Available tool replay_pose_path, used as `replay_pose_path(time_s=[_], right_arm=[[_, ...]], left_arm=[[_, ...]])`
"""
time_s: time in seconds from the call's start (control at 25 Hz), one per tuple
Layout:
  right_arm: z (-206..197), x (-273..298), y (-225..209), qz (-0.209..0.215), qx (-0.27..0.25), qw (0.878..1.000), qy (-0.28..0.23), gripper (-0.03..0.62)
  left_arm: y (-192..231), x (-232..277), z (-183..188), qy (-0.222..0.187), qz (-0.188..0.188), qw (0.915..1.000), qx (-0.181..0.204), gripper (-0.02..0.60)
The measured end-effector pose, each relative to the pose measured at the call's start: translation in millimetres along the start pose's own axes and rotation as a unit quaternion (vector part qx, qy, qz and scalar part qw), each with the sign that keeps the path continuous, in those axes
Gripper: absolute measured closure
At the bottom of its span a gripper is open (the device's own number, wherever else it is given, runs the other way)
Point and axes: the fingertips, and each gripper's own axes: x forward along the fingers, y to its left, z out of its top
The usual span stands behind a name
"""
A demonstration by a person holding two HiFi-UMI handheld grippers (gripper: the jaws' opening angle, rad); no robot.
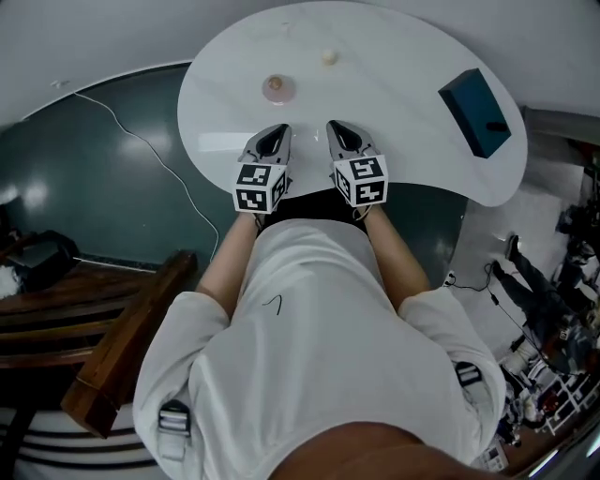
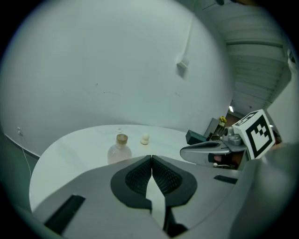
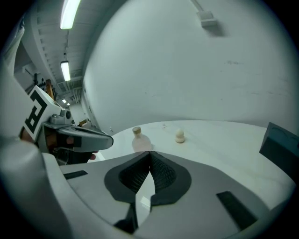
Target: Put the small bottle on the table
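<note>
Bottle [image 1: 278, 89] — one, on table [image 1: 394, 103] | left hand-held gripper [image 2: 152, 161], right hand-held gripper [image 3: 150, 158] — both closed, empty

A white, rounded surface [image 1: 225, 103] spreads under and ahead of the fingers [image 1: 273, 141]. Beyond it rises a plain pale wall [image 2: 117, 65] carrying a small white fitting [image 2: 182, 66] high above the fingers. Left of the fingers lies a dark green floor [image 1: 84, 187] crossed by a thin white cable [image 1: 141, 142]; behind them, further left, stands dark wooden furniture [image 1: 122, 347]. Ceiling strip lights [image 3: 70, 14] glow up and to the left of the fingers in the right gripper view.
</note>
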Motion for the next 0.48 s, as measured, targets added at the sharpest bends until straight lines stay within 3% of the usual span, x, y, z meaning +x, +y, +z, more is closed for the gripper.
replay_pose_path(time_s=[0.24,0.48], right_arm=[[22.3,-29.2,-8.4,-0.033,0.003,0.999,-0.041,0.595],[60.9,-59.1,-15.6,-0.062,0.003,0.993,-0.096,0.596]], left_arm=[[-22.1,2.0,20.8,-0.019,-0.025,0.9995,0.010,0.561],[-41.6,-4.8,65.4,-0.063,-0.044,0.9962,0.041,0.561]])
